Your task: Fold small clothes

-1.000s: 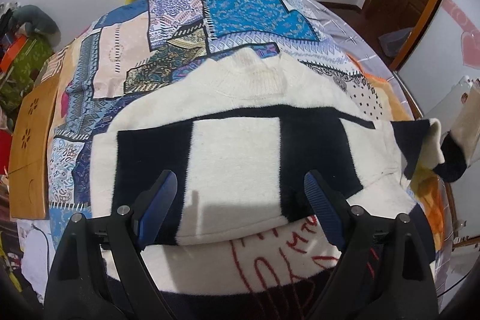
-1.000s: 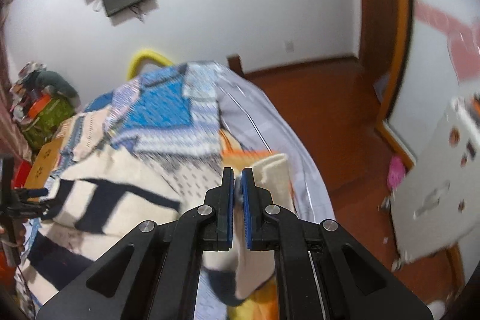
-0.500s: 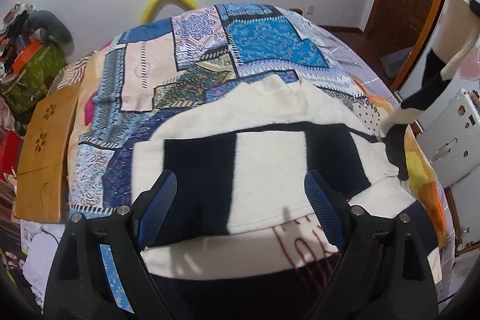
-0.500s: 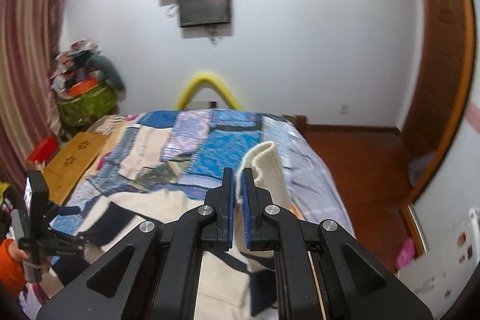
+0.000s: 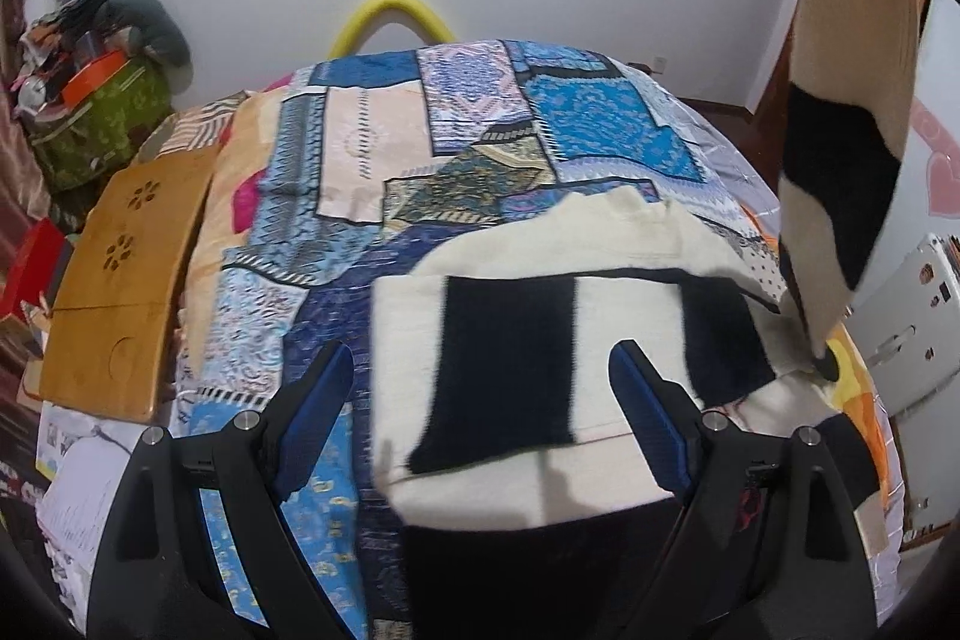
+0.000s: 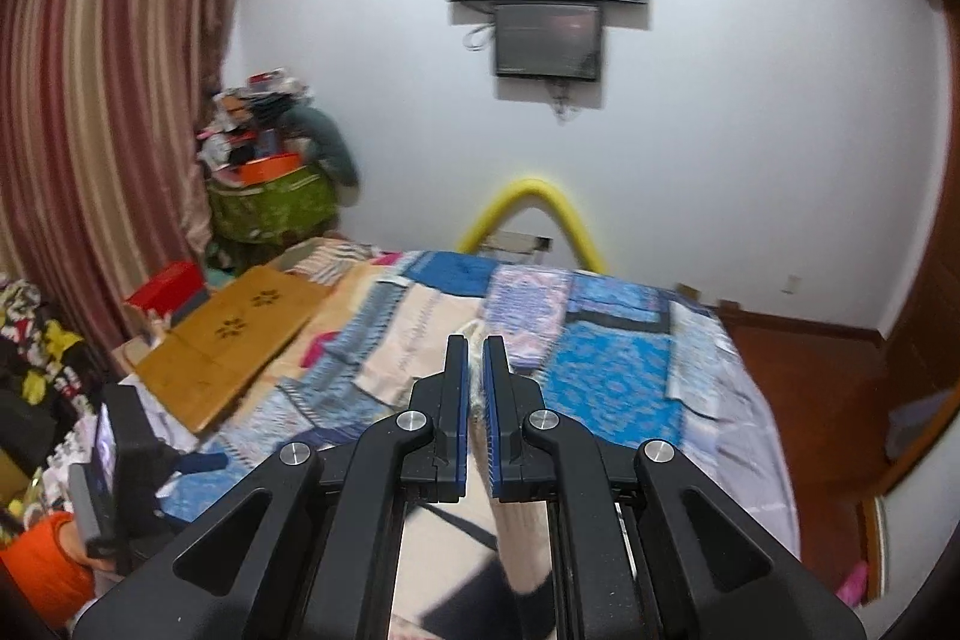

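A cream and black block-patterned sweater (image 5: 540,340) lies flat on the patchwork bedspread (image 5: 372,160), collar toward the far wall. My left gripper (image 5: 480,400) is open and empty, hovering above the sweater's lower body. My right gripper (image 6: 474,388) is shut on the sweater's right sleeve (image 6: 477,376). In the left wrist view that sleeve (image 5: 846,112) hangs stretched upward at the right, high above the bed.
A wooden lap tray (image 5: 126,280) lies at the bed's left edge. A cluttered green bin (image 5: 96,112) stands beyond it. A yellow foam arch (image 5: 390,16) rises at the bed's far end. A wooden door (image 6: 924,280) and floor are to the right.
My right gripper has lifted the sleeve up and swung it leftward over the bed. My left gripper has pulled back and tilted up, staying open.
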Motion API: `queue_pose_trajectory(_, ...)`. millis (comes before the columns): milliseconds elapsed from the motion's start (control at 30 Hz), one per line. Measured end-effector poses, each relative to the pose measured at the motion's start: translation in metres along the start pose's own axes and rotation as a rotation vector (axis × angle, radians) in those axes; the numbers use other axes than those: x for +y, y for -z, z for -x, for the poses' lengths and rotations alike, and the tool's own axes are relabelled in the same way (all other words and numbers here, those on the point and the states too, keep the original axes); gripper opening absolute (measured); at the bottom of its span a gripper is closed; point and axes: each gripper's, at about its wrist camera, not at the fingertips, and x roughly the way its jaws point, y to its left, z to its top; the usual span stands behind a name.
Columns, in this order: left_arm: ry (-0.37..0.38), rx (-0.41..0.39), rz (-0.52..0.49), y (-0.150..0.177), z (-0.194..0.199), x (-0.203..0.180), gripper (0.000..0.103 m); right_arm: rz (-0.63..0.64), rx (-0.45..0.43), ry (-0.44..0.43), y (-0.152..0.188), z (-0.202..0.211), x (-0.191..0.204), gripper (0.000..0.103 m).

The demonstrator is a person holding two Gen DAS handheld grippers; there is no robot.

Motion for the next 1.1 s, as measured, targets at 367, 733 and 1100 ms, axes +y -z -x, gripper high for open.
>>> queue_pose_trajectory(367, -0.069, 0.012, 0.036, 0.018, 0.004, 0.046, 0.087, 0.077, 0.194, -0.192, 0.045, -0.092, 0.089, 0.004)
queue_pose_trajectory(733, -0.122, 0.07, 0.116, 0.047, -0.001, 0.094, 0.087, 0.066, 0.402, -0.308, 0.098, -0.153, 0.142, 0.006)
queue_pose_trajectory(1100, -0.126, 0.077, 0.16, 0.049, -0.001, 0.108, 0.087, 0.011, 0.42, -0.309, 0.097, -0.146, 0.126, 0.015)
